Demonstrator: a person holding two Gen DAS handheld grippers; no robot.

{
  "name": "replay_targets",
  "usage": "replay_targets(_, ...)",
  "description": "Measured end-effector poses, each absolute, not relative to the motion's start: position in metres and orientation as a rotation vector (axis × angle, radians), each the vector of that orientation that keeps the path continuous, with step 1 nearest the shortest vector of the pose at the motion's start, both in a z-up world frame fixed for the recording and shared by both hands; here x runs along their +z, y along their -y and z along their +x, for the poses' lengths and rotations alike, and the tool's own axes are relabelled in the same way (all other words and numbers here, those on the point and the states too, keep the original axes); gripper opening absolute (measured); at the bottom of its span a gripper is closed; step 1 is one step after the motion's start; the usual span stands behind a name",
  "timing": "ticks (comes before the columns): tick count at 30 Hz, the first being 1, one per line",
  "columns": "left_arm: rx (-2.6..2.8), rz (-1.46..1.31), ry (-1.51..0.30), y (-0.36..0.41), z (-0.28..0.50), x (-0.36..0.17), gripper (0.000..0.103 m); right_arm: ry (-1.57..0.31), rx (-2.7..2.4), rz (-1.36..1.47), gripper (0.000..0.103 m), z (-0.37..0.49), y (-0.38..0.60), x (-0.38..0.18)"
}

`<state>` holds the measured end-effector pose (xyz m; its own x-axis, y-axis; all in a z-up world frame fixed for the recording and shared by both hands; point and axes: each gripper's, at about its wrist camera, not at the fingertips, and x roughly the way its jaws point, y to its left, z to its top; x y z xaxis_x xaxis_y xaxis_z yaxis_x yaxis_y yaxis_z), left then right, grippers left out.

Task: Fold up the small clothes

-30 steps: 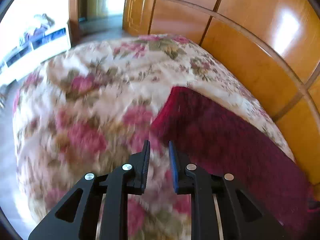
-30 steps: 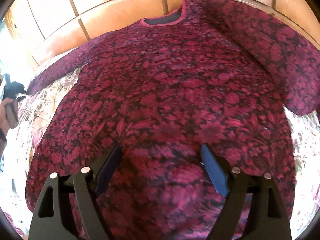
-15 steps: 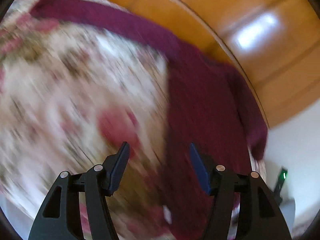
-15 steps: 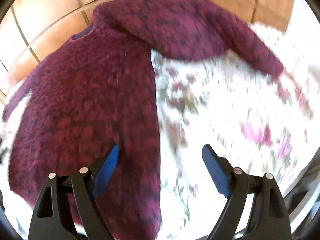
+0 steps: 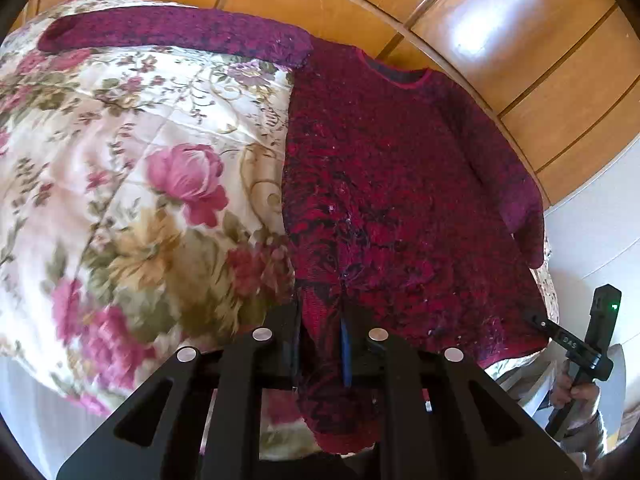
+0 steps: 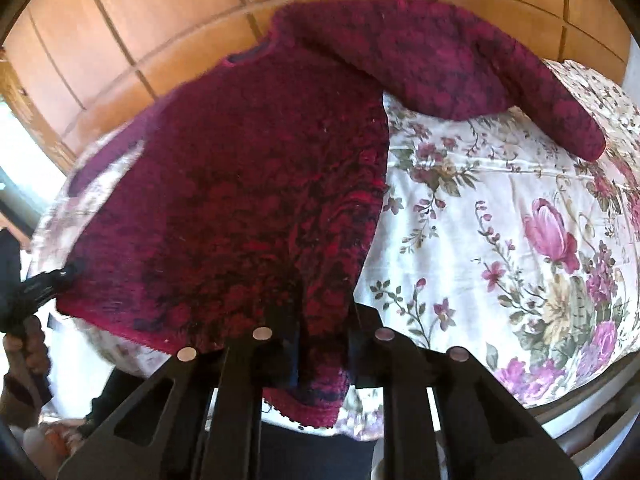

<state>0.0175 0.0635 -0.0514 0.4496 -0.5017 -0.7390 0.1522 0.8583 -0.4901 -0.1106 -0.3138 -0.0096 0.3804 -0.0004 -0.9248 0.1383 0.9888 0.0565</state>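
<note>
Since the earlier frames I've swung both grippers off the middle of the bed to the sweater's bottom hem, 1 at each lower corner, and jaws that stood wide are now nearly together and closing on cloth.

Left gripper: narrow gap, hem fabric of the maroon sweater bunched between the 2 fingers, blue pad visible against the cloth on the right finger. This is the sweater's left lower corner; the body spreads ahead of the fingertips and to their right, up to the neckline by the wooden headboard. 1 sleeve runs off to the far left ahead of the fingers, across the floral bedspread, which fills everything left of the fingers. Far right of these fingers I see the other gripper at the opposite hem corner, a hand on its grip.

Right gripper: also narrow, fabric of the sweater pinched between the fingers at the right lower corner. Sweater body lies ahead and to the left of the fingertips; the second sleeve angles ahead and to the right. Bedspread is right of the fingers. Left gripper is at the far-left hem corner, a bit blurred, so I can't read its jaws from this view.
</note>
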Motion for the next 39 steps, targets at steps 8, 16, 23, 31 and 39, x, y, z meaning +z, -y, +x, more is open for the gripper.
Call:
replay_targets(8, -0.342, -0.340, -1.051, -0.067, 0.013, -0.049, 0.030, -1.199, -0.094, 0.208, 0.025, -0.109, 0.336, -0.015)
replay_targets(16, -0.298, -0.282, -0.921, -0.059, 0.038, -0.009, 0.048, -1.000, -0.575, 0.074, 0.062, -0.101, 0.436, 0.014)
replay_targets(23, -0.394, -0.204, -0.982, 0.001, 0.066, -0.023, 0.048, -0.950, -0.613, -0.057, 0.082, -0.075, 0.505, 0.035)
replay_targets(31, -0.463, -0.122, -0.992, 0.061, 0.089, -0.035, 0.058, -1.148, -0.475, -0.280, 0.023, -0.012, 0.531, 0.007)
replay_targets(39, -0.451, -0.058, -1.008, 0.081, 0.112, -0.048, 0.058, -1.012, -0.470, -0.263, 0.000, -0.033, 0.519, 0.079)
